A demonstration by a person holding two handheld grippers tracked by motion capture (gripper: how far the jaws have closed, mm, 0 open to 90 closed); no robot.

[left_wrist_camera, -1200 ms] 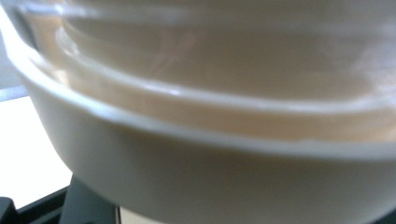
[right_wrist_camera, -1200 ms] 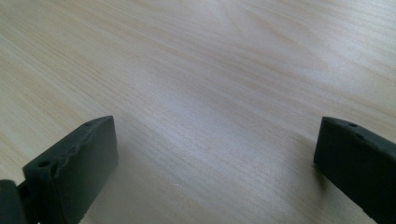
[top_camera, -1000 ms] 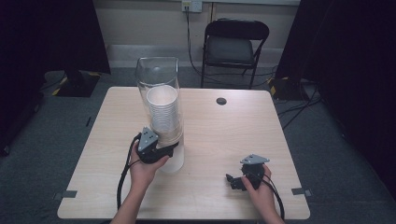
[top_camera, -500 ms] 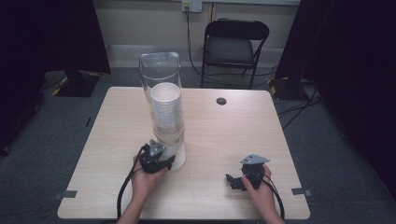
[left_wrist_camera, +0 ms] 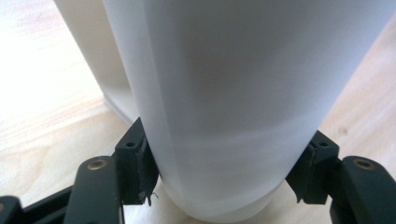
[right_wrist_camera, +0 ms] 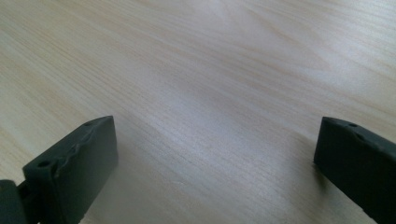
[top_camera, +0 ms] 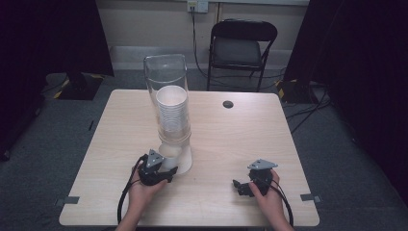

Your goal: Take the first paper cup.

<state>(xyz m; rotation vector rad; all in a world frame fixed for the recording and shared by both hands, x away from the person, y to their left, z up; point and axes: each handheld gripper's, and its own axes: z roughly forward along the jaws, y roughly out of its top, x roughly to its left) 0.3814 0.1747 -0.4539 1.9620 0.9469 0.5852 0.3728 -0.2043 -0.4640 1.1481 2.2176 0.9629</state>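
Note:
A tall clear dispenser tube [top_camera: 165, 77] stands upright on the wooden table [top_camera: 240, 139] and holds a stack of white cups [top_camera: 172, 113]. The lowest white cup [top_camera: 177, 156] sticks out below the tube, near the tabletop. My left gripper [top_camera: 169, 170] is shut on that cup from the person's side. In the left gripper view the white cup [left_wrist_camera: 224, 93] is held by my left gripper [left_wrist_camera: 224, 179], one jaw pressing each side. My right gripper [top_camera: 237, 186] lies low over the table at the front right. In the right gripper view my right gripper [right_wrist_camera: 215, 158] is open over bare wood.
A black folding chair [top_camera: 243, 45] stands behind the table's far edge. A round cable hole [top_camera: 228, 104] sits in the table's far middle. The dispenser's pale base wall [left_wrist_camera: 116, 70] stands just left of the held cup. Dark curtains flank both sides.
My left gripper has moved down and toward the table's front edge, staying on the lowest cup at the dispenser's foot. The right gripper has stayed in place.

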